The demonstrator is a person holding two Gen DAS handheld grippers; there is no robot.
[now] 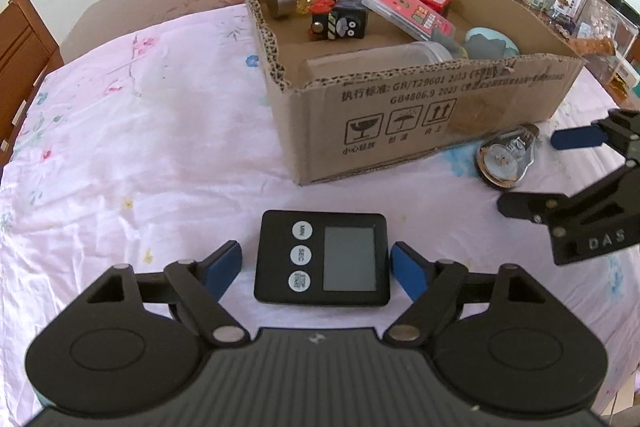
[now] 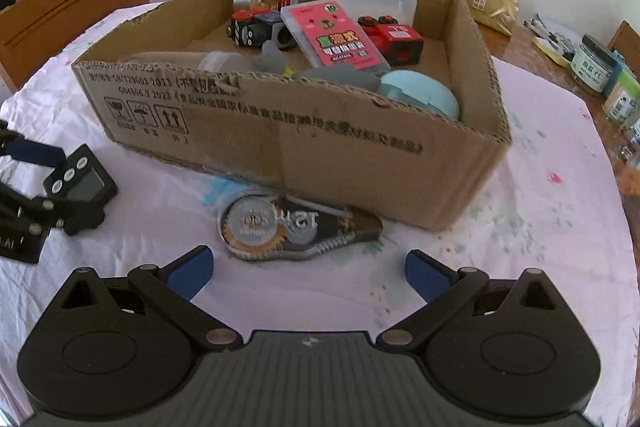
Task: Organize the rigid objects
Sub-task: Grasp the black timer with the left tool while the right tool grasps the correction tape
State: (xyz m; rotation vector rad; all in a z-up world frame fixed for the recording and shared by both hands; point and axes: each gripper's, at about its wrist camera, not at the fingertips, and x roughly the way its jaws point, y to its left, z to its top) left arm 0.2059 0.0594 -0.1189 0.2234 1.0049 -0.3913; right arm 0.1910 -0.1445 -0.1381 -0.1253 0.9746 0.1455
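1. Left wrist view: your left gripper [image 1: 316,267] sits low in the frame with its blue pads [image 1: 224,267] spread either side of the flat black digital timer with three round buttons and a grey screen [image 1: 322,257]. The right pad looks to be at the timer's edge and the left stands clear, so it brackets the timer without clamping it.
2. The timer lies flat on the pink floral tablecloth [image 1: 140,147], just below the open brown cardboard box [image 1: 400,115] at centre frame, probably its destination.
3. Right wrist view: your right gripper [image 2: 308,275] is open and empty, low in the frame, lined up on the transparent teardrop-shaped correction tape dispenser [image 2: 296,227].
4. That dispenser rests against the box's near wall at mid-frame, so you'll likely need to approach from the open side.
5. The box already holds jars, toy blocks and a pink case [image 2: 332,35], which suggests these two are among the last items.
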